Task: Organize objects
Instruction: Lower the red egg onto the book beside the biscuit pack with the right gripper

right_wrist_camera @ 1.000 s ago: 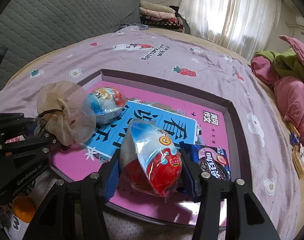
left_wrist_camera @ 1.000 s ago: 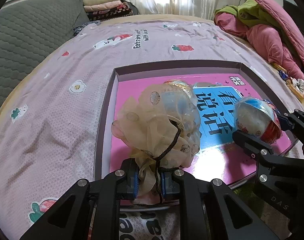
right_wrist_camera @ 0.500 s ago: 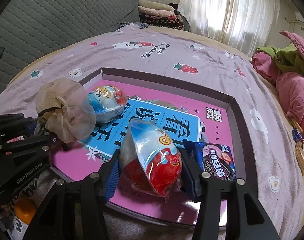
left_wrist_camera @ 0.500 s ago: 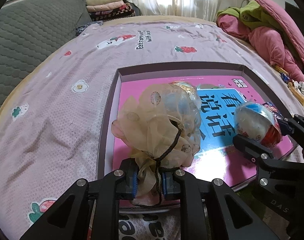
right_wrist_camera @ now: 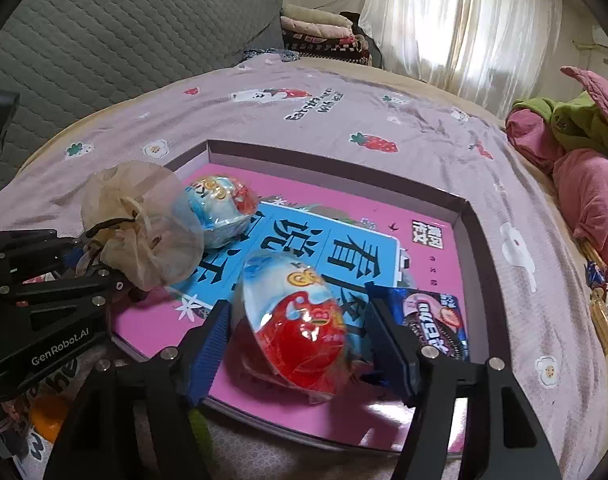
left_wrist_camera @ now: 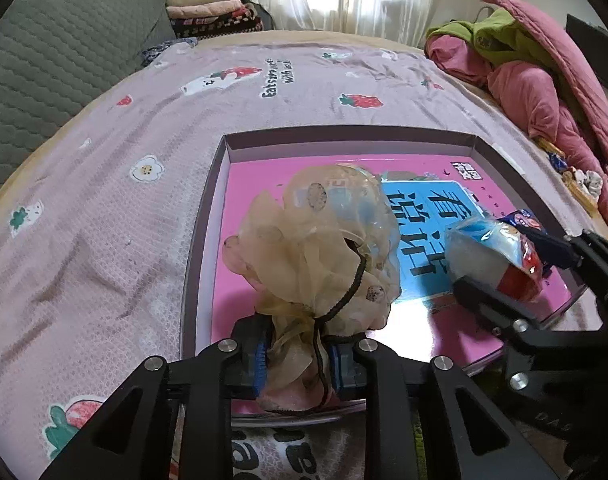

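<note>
A big flat box [right_wrist_camera: 470,216] lies on the bed [left_wrist_camera: 103,208]. Its floor is pink with a blue patch in the middle.

The left tool [left_wrist_camera: 299,360] is at the near left side of the box. Its jaws are opening. The tied neck of a tan net bag [left_wrist_camera: 324,248] is between them, and the blue pads [left_wrist_camera: 259,364] still touch the cloth on both sides. The bag stands up from the tool over the pink floor. A black string [left_wrist_camera: 344,296] hangs down its side.

The right tool [right_wrist_camera: 299,340] is at the near edge of the box. Its jaws are opening too. A toy egg [right_wrist_camera: 299,316] in shiny wrap sits between them on the pink floor. The egg is red below and pale blue on top. There is a small gap on each side, so the pads do not press on it.

A second egg [right_wrist_camera: 223,210] lies farther back in the box, just beside the net bag. A blue cookie pack [right_wrist_camera: 436,320] lies in the box, right behind the right tool's far finger.

Pink and green blankets [left_wrist_camera: 544,80] are piled at the far right of the bed.
</note>
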`<state>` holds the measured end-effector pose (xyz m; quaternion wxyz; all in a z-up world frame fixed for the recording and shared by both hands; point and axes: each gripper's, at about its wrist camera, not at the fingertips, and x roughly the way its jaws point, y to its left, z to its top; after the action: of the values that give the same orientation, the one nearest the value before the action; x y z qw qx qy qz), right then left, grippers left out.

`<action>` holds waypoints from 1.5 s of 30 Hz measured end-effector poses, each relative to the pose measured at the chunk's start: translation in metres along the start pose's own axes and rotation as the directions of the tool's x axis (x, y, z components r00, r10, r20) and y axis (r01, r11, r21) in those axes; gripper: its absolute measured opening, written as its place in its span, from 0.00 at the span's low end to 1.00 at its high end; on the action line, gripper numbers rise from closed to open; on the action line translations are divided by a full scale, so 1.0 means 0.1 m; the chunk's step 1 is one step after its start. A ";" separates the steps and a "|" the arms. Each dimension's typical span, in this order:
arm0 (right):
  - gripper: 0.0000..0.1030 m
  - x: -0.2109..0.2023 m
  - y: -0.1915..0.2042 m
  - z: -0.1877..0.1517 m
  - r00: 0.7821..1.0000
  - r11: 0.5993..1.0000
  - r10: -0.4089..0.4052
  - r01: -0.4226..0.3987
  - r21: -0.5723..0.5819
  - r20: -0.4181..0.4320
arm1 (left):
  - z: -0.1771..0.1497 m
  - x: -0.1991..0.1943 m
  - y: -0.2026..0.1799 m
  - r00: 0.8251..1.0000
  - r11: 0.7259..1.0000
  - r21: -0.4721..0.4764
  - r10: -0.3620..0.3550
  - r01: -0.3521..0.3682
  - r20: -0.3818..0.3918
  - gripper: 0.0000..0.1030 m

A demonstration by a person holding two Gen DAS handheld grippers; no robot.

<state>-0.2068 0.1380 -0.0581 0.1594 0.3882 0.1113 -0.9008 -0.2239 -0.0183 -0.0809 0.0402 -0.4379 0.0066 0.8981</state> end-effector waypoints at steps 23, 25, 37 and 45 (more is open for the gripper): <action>0.67 -0.28 -0.11 0.04 0.997 1.000 -0.005 0.004 0.014 0.082 | -0.01 -0.06 -0.05 0.999 0.999 0.016 -0.051 0.051 -0.011 0.56; 0.67 -0.29 -0.11 0.04 0.996 1.000 -0.004 0.003 0.016 0.084 | -0.01 -0.07 -0.06 0.998 0.998 0.018 -0.063 0.063 -0.008 0.59; 0.67 -0.36 -0.21 0.05 0.995 0.999 -0.015 0.010 0.044 0.104 | 0.01 -0.20 -0.05 0.995 0.995 0.023 -0.094 0.094 0.036 0.70; 0.73 -0.38 -0.27 0.06 0.993 0.998 -0.017 0.009 0.066 0.114 | 0.04 -0.22 0.03 0.990 0.990 -0.020 -0.138 0.139 0.029 0.73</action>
<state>-0.1961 0.1690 -0.0237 0.1469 0.3404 0.0748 -0.9257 -0.2137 -0.0221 -0.0611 0.0980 -0.4254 -0.0341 0.8990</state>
